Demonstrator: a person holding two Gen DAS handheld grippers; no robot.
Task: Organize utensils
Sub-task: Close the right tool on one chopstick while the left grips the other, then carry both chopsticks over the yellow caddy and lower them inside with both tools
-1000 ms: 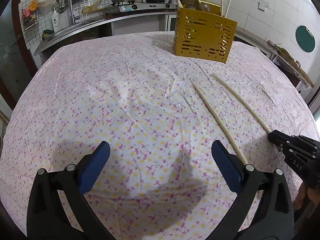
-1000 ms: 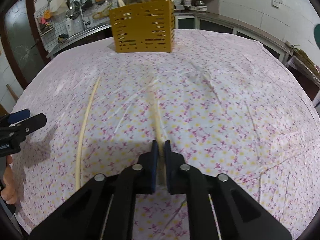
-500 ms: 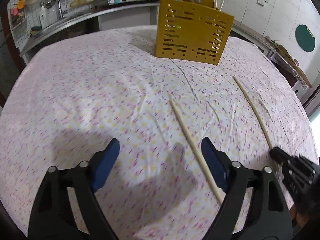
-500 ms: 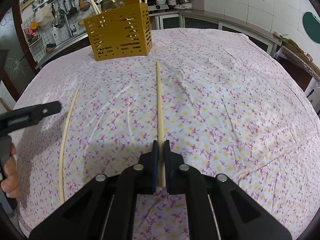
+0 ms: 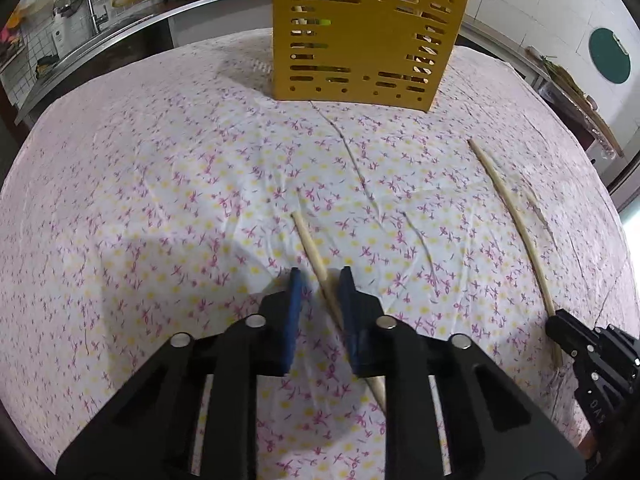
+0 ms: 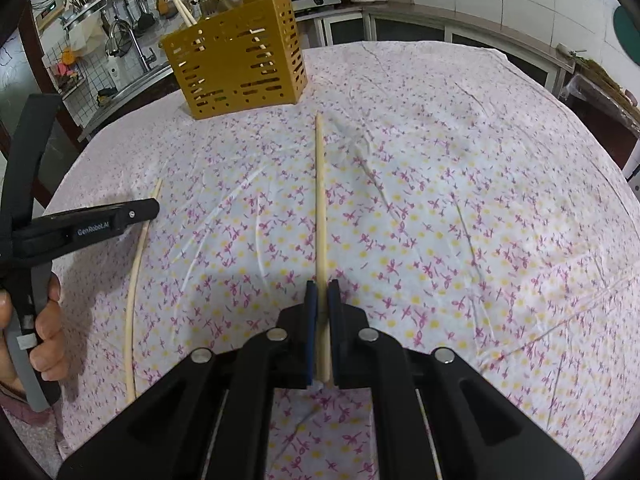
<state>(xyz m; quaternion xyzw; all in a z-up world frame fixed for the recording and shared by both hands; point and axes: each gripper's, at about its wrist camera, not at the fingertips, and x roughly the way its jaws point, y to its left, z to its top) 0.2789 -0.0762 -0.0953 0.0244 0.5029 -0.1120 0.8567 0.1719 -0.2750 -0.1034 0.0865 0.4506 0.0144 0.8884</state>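
Observation:
A pale wooden chopstick (image 5: 310, 246) lies on the flowered tablecloth (image 5: 160, 200), running between the blue pads of my left gripper (image 5: 321, 280). Its jaws are closing; the stick rests against the right pad and a gap remains on the left. In the right wrist view this gripper (image 6: 154, 209) hovers over the same chopstick (image 6: 134, 280). My right gripper (image 6: 322, 292) is shut on a second chopstick (image 6: 319, 200), held slightly off the cloth and pointing at the yellow slotted utensil basket (image 6: 240, 68). The left wrist view shows the right gripper (image 5: 558, 326), its chopstick (image 5: 508, 208) and the basket (image 5: 360, 40).
The basket holds several chopsticks and stands at the table's far side. Behind it run a steel counter with sink (image 5: 100, 28) and a stove. A person's hand (image 6: 44, 340) grips the left tool. The table's right edge (image 5: 612, 200) drops off near a side counter.
My left gripper moved forward over the loose chopstick and its jaws narrowed from wide apart to close around it. The right gripper raised its chopstick off the cloth, tip nearer the basket.

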